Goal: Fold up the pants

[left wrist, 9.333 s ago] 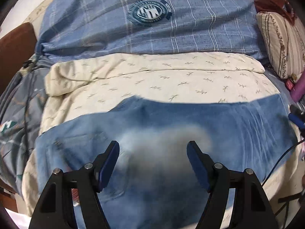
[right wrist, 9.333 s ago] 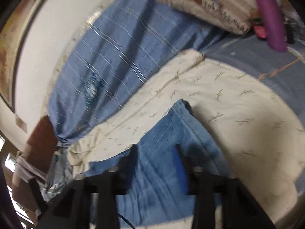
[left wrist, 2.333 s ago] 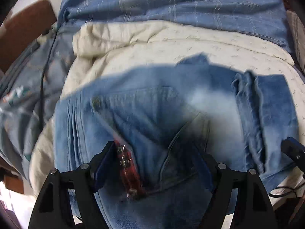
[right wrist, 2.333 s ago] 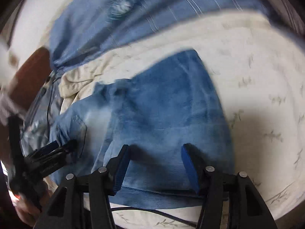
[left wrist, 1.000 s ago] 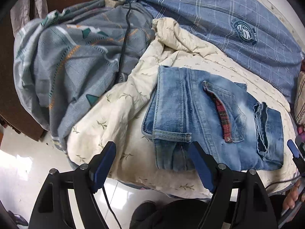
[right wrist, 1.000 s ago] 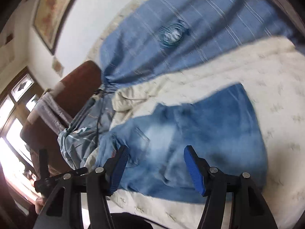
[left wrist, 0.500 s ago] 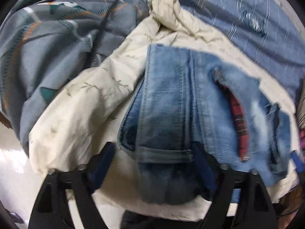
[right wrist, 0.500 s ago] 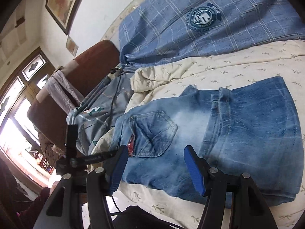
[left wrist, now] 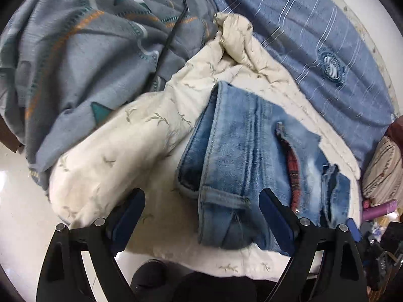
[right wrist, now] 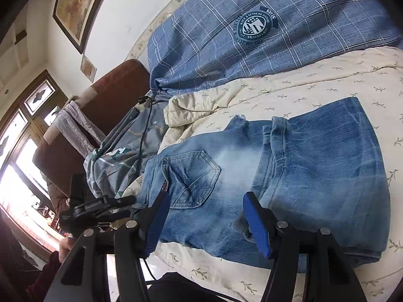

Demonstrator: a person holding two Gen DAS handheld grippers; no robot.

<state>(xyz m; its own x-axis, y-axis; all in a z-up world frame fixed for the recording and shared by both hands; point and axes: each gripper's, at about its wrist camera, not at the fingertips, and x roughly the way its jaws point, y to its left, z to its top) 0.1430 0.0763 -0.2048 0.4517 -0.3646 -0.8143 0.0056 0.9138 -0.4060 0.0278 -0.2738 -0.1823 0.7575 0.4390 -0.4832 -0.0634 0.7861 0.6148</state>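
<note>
Two grippers poised over folded jeans point(right wrist: 289, 176) on a cream leaf-print quilt point(right wrist: 314, 88). Denim bundle lying flat near the quilt's front edge, back pocket point(right wrist: 194, 176) facing up, hem end doubled over the seat toward the right in the right wrist view. Waistband end nearest the left gripper point(left wrist: 201, 214), with a strip of red plaid lining point(left wrist: 292, 168) showing along an opening. Left gripper held above that end, jaws standing wide and just easing inward, blue pads clear of the cloth, nothing pinched between them. Right gripper point(right wrist: 204, 222) hovering over the near edge of the denim, jaws partly apart, no fabric caught; pads not seen pressing on anything. Left gripper also visible from the right wrist camera at lower left point(right wrist: 100, 206), beside the waistband corner. Grey patterned blanket point(left wrist: 75, 50) bunched to the left of the quilt, a black cable point(left wrist: 173, 30) trailing across it. Blue plaid cover point(right wrist: 252, 37) with a round crest beyond, against a white wall bearing a framed picture point(right wrist: 75, 2).
</note>
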